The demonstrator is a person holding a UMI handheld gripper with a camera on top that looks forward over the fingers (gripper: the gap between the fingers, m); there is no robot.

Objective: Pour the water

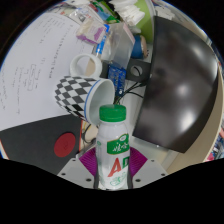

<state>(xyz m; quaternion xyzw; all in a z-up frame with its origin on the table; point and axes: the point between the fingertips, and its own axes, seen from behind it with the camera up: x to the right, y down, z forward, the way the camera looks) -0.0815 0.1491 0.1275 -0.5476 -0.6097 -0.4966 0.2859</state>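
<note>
The bottle, white with a green cap and a green-and-red label, stands upright between the gripper fingers, whose purple pads appear to press on its sides low down, so the fingers look narrowed onto it and holding it. Just beyond the bottle's cap, and touching or nearly touching it, a checkered cup lies tipped with its white mouth turned toward the bottle.

The step in hand seems to be bringing the bottle up to the cup. The cap looks closed, so no water can leave until it is off. The cup also needs to stand upright before any tilt, or water will run onto the white table. Once both are right, tilt slowly with the neck over the cup's mouth.

Counted: one bottle, one checkered cup, and one red disc left of the bottle. Beyond the cup, clutter sits too blurred to count.
</note>
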